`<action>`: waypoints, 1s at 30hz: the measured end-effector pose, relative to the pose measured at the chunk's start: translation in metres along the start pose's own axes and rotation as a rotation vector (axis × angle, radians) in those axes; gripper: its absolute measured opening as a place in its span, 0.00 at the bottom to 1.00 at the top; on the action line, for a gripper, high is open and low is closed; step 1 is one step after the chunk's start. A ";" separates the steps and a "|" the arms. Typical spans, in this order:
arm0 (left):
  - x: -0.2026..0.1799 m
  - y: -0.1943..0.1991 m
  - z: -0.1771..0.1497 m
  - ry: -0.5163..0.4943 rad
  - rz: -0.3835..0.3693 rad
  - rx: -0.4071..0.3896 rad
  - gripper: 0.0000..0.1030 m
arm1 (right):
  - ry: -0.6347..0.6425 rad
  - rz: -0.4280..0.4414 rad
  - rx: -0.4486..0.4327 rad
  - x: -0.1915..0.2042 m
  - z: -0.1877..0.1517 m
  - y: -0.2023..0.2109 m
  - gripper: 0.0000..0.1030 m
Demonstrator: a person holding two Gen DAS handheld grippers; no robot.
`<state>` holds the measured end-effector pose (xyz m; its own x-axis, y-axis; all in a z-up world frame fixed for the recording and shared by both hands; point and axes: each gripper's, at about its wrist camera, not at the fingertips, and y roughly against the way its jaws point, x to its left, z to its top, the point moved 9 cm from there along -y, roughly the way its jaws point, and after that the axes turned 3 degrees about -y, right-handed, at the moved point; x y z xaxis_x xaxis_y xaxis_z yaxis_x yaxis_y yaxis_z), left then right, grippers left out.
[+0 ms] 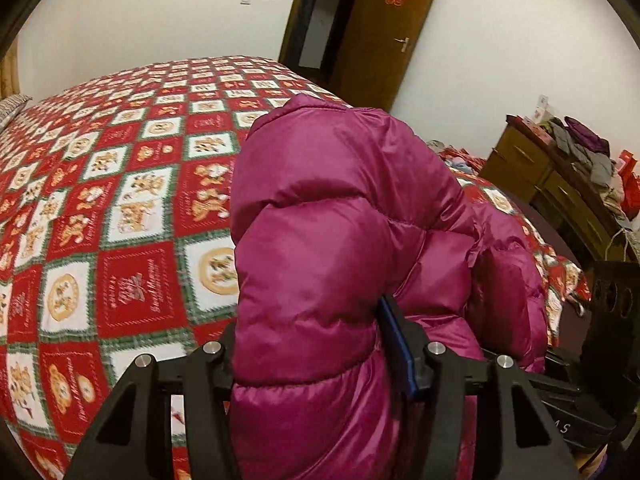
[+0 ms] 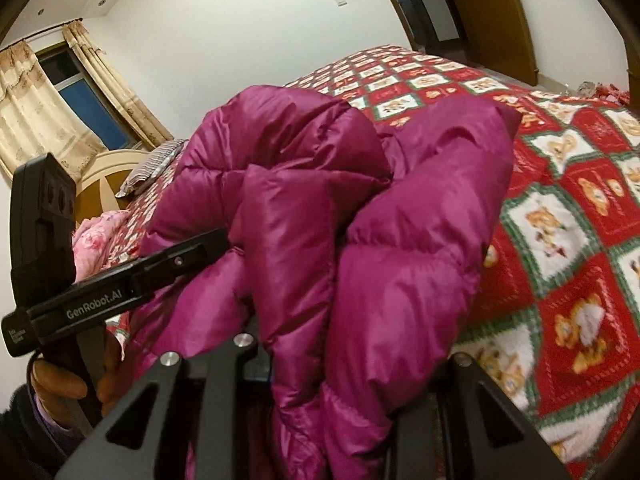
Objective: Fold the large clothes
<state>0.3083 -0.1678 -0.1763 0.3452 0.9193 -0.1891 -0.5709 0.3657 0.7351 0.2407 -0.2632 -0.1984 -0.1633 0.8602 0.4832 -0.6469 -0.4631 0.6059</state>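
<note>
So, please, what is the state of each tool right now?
Left tool: closed on the purple down jacket.
Right tool: closed on the same jacket.

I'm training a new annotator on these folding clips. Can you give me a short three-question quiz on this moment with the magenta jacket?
1. True or false: both grippers are closed on the magenta puffer jacket.
2. What does the bed's quilt look like? A) plain blue B) red, white and green patchwork with bears C) black stripes
3. Fill in: in the right wrist view, the left gripper reaches into the jacket from the picture's ____ side.

Key
1. True: the left gripper and the right gripper each have jacket fabric bunched between the fingers.
2. B
3. left
</note>
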 end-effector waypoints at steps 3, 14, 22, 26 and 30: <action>-0.013 -0.004 0.000 -0.014 -0.013 0.003 0.55 | -0.007 -0.019 -0.013 -0.009 0.001 0.007 0.29; -0.044 -0.034 0.041 -0.029 -0.033 -0.013 0.55 | 0.044 -0.115 -0.068 -0.047 0.042 0.023 0.29; -0.045 -0.073 0.072 0.000 0.026 -0.003 0.55 | 0.098 -0.158 -0.068 -0.074 0.083 0.003 0.29; -0.042 -0.087 0.079 0.008 0.067 0.008 0.55 | 0.083 -0.149 -0.049 -0.086 0.089 -0.009 0.29; -0.030 -0.099 0.084 0.025 0.113 0.022 0.55 | 0.092 -0.139 -0.028 -0.092 0.094 -0.025 0.29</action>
<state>0.4168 -0.2438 -0.1886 0.2604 0.9580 -0.1204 -0.5884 0.2564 0.7668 0.3417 -0.3509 -0.1982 -0.1369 0.9321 0.3352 -0.6882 -0.3329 0.6446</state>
